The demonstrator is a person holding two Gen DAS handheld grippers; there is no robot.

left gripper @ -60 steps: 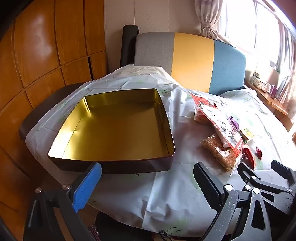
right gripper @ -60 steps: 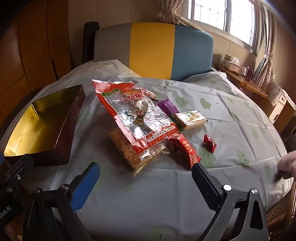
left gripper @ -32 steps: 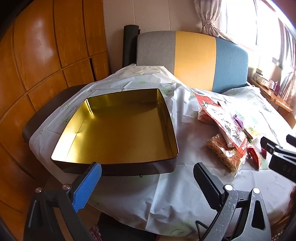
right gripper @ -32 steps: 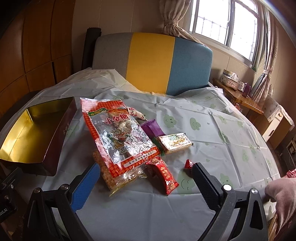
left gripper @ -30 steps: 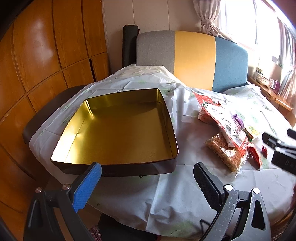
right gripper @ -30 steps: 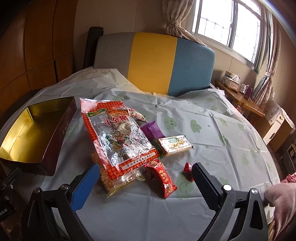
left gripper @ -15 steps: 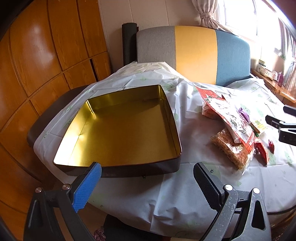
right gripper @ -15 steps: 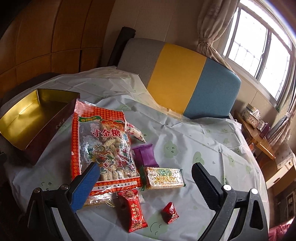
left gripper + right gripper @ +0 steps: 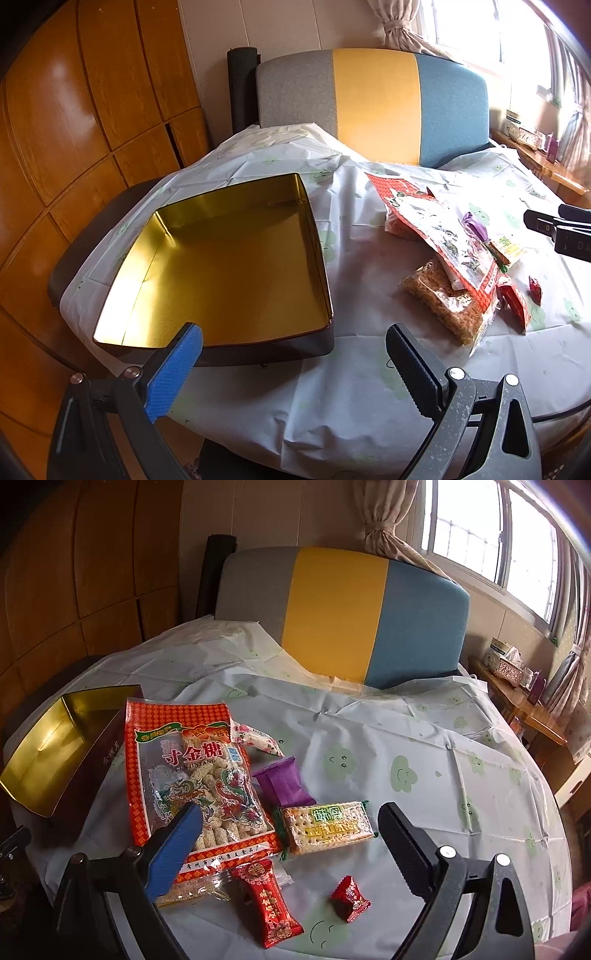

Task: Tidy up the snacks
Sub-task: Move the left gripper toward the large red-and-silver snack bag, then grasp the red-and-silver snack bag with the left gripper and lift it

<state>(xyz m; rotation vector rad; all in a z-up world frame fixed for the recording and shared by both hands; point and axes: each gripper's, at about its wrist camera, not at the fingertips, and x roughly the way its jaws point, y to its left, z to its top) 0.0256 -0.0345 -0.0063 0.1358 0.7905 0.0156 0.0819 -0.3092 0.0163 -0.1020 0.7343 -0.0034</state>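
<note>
Right gripper [image 9: 290,836] spread wide, gripping nothing, fingers [image 9: 176,843] poised above the snack pile: cracker pack [image 9: 327,825] and red packet [image 9: 266,902] between the tips, large red bag [image 9: 192,771] under the left tip. Left gripper [image 9: 293,363] likewise wide and empty, hovering at the near rim of the gold tin [image 9: 221,258], seemingly left bare to receive snacks from the surface [image 9: 424,760].

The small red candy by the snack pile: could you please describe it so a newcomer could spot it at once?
On the round table's pale tablecloth, find the snack pile beside the gold tin. Nearest the camera lies a long red packet; the small red candy sits alone just right of it, the pile's smallest piece, touching nothing.
</note>
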